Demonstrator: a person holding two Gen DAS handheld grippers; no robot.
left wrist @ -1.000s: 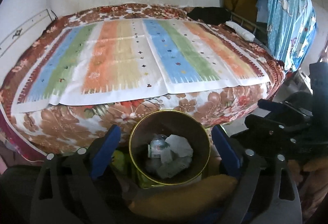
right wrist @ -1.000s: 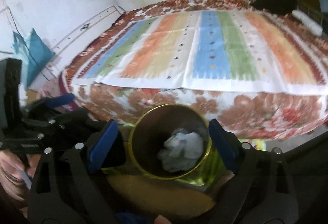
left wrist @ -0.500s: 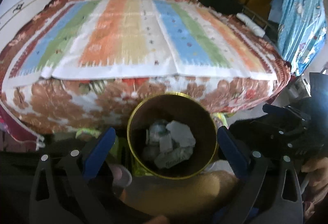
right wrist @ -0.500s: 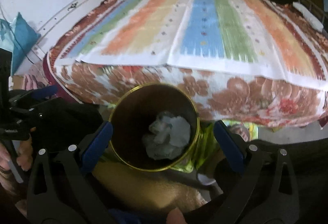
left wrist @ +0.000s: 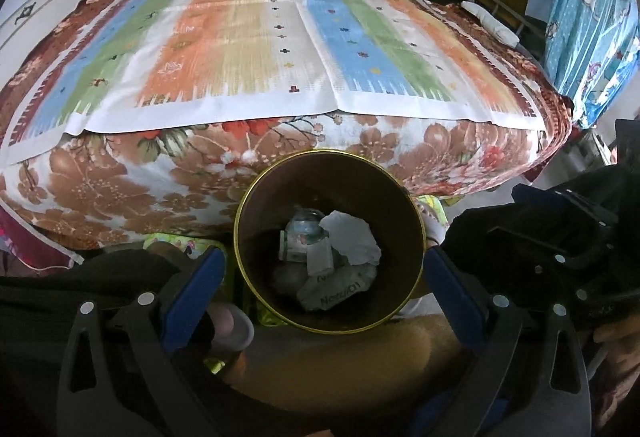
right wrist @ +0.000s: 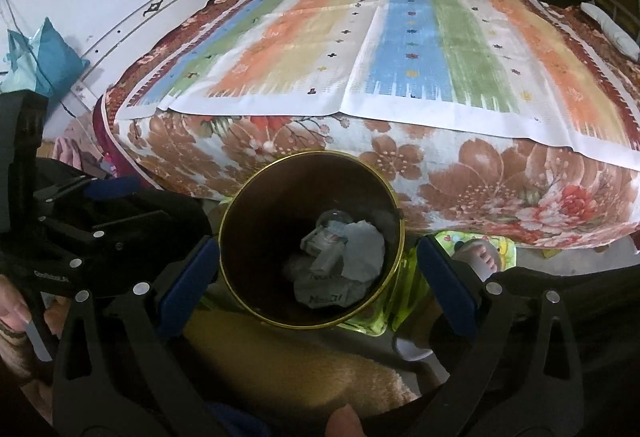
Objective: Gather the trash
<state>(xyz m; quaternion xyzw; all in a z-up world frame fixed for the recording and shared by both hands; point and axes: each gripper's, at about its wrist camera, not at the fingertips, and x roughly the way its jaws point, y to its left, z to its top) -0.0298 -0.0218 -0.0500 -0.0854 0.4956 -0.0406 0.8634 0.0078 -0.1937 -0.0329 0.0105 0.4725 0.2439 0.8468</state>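
A round bin with a gold rim (left wrist: 280, 177) stands on the floor in front of the bed; it also shows in the right wrist view (right wrist: 256, 177). Inside lie crumpled white paper (left wrist: 352, 237), a small clear bottle (left wrist: 302, 231) and a printed wrapper (left wrist: 336, 291); the paper (right wrist: 362, 249) shows in the right view too. My left gripper (left wrist: 326, 283) is open and empty above the bin, one blue pad on each side. My right gripper (right wrist: 316, 277) is open and empty over the same bin. Each gripper shows at the other view's edge.
A bed (left wrist: 120, 193) with a floral cover and a striped sheet (left wrist: 280, 49) fills the far side. Blue cloth (left wrist: 592, 17) hangs at the right. A green patterned mat (right wrist: 400, 301) lies under the bin. A foot (right wrist: 480, 257) is near the right gripper.
Both grippers have risen and tilted down over the bin, which now looks larger and deeper in view. The trash inside lies as before.
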